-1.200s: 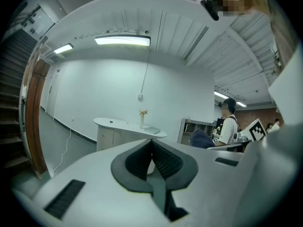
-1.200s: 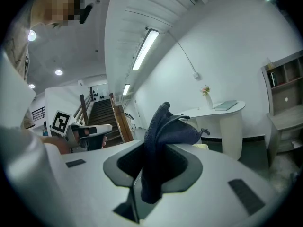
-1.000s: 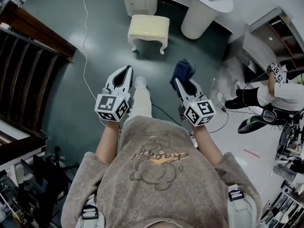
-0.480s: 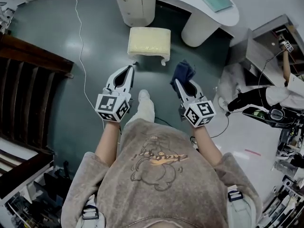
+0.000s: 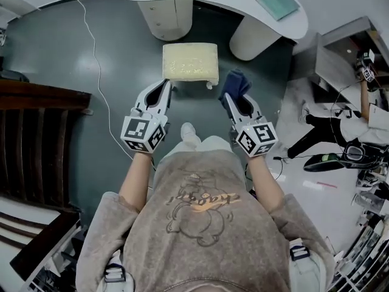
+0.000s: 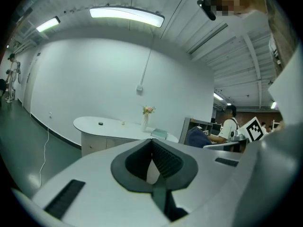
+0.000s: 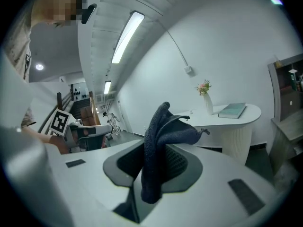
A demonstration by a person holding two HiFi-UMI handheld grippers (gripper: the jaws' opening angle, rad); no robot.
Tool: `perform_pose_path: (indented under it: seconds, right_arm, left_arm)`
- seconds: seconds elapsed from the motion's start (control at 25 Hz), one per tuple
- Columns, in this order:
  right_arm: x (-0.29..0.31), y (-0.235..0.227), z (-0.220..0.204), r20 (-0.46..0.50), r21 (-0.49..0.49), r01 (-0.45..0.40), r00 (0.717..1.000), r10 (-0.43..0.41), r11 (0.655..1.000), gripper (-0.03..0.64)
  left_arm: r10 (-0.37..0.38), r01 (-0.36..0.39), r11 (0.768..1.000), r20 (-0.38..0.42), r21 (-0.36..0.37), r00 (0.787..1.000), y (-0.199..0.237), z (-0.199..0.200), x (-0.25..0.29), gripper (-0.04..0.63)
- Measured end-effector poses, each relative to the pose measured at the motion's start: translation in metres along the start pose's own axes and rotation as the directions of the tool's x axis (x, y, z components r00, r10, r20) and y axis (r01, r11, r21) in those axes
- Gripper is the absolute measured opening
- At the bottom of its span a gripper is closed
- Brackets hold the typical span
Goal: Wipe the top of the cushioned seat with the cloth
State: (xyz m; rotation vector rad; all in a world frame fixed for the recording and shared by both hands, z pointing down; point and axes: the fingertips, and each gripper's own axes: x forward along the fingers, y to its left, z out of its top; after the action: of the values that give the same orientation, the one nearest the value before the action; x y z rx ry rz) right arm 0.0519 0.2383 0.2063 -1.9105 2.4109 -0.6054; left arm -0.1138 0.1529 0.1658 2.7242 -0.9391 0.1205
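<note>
one cloth [image 5: 236,83] is hanging pinched in the right gripper [image 5: 230,97], ready for the cushioned seat [image 5: 189,61]; the left gripper [image 5: 165,87] is idling, seemingly pressed together and empty.

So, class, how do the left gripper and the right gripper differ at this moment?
The right gripper is shut on a dark blue cloth; the left gripper is shut on nothing. The left gripper's tip is near the left front corner of the cushioned seat, the right gripper's near its right front corner. Both point forward towards the seat, and the cloth is not yet on its top.
</note>
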Motion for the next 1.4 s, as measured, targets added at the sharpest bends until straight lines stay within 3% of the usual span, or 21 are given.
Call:
perform_pose_path:
  seconds: [0.56,1.0,1.4]
  right_arm:
    - [0.056,-0.044,0.015,-0.042,0.018,-0.011,0.999,0.012,1.0,0.101]
    - [0.112,-0.095,0.016,-0.097,0.019,-0.091,0.991,0.092,0.996,0.101]
    - [0.168,-0.105,-0.007,-0.15,0.04,-0.166,0.974,0.17,0.985,0.101]
  left_arm:
    - [0.013,-0.014,1.0,-0.02,-0.025,1.0,0.032,0.005,0.062,0.017]
    - [0.092,-0.094,0.995,-0.035,-0.046,0.995,0.057,-0.008,0.117,0.017]
    - [0.15,-0.152,0.987,-0.047,-0.052,0.988,0.092,-0.027,0.137,0.017]
